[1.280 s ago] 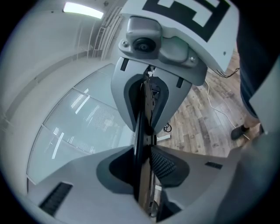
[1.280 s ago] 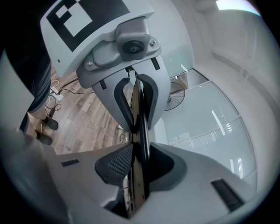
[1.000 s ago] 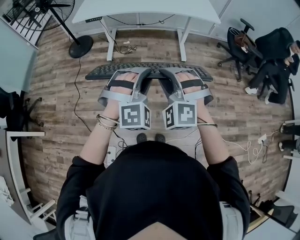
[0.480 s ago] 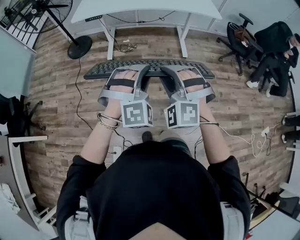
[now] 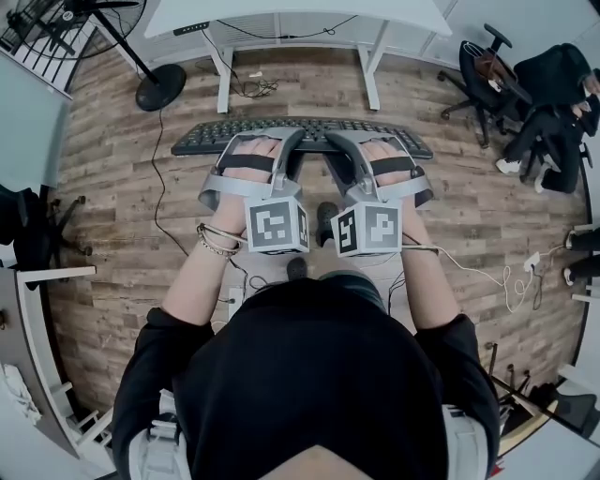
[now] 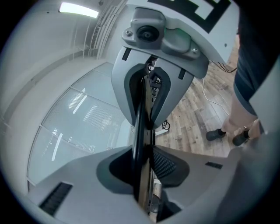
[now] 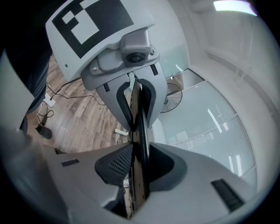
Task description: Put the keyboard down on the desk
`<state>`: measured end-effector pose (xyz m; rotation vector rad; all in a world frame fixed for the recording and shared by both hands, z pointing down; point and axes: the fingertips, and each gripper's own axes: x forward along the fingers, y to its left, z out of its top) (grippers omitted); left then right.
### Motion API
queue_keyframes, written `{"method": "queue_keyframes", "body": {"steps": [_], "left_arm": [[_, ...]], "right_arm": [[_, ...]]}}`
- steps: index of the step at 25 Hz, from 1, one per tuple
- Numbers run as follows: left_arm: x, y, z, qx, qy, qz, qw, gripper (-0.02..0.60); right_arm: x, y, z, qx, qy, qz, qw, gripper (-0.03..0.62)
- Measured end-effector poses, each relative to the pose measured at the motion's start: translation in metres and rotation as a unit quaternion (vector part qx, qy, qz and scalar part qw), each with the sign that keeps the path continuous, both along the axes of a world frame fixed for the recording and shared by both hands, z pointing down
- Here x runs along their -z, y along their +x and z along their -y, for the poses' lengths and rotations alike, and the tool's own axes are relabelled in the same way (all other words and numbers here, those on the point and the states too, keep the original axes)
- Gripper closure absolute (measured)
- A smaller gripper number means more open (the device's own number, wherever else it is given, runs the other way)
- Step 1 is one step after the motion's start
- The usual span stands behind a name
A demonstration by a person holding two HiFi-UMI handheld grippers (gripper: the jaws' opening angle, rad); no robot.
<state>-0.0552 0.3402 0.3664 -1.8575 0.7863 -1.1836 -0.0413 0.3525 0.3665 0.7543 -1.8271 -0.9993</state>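
Keyboard (image 5: 309,129) clamped by left gripper (image 5: 286,150) and right gripper (image 5: 339,150) hangs above floor (image 5: 112,197), desk (image 5: 281,14) ahead, fan (image 5: 161,92) leftward.

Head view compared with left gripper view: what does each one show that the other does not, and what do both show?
Only the head view: the long black keyboard's key rows, the top of the white desk beyond it, a black floor fan. Only the left gripper view: the keyboard edge-on, clamped in the grey left gripper. Both: the keyboard, that gripper, the grey right gripper, the brown wooden floor.
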Motion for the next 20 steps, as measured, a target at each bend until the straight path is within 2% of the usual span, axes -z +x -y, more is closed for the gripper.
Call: {"method": "queue_keyframes", "body": {"steps": [5, 9, 20], "left_arm": [[-0.005, -0.002, 0.008, 0.005, -0.015, 0.001, 0.9999, 0.465], [-0.008, 0.003, 0.027, 0.008, -0.012, 0.000, 0.9999, 0.466], [-0.005, 0.020, 0.102, 0.021, -0.006, -0.010, 0.9997, 0.468]], "right_arm": [[-0.006, -0.002, 0.008, 0.006, -0.005, 0.001, 1.000, 0.493], [-0.007, 0.003, 0.027, 0.008, -0.004, 0.002, 1.000, 0.493], [-0.004, 0.020, 0.103, 0.022, 0.007, -0.005, 1.000, 0.491]]}}
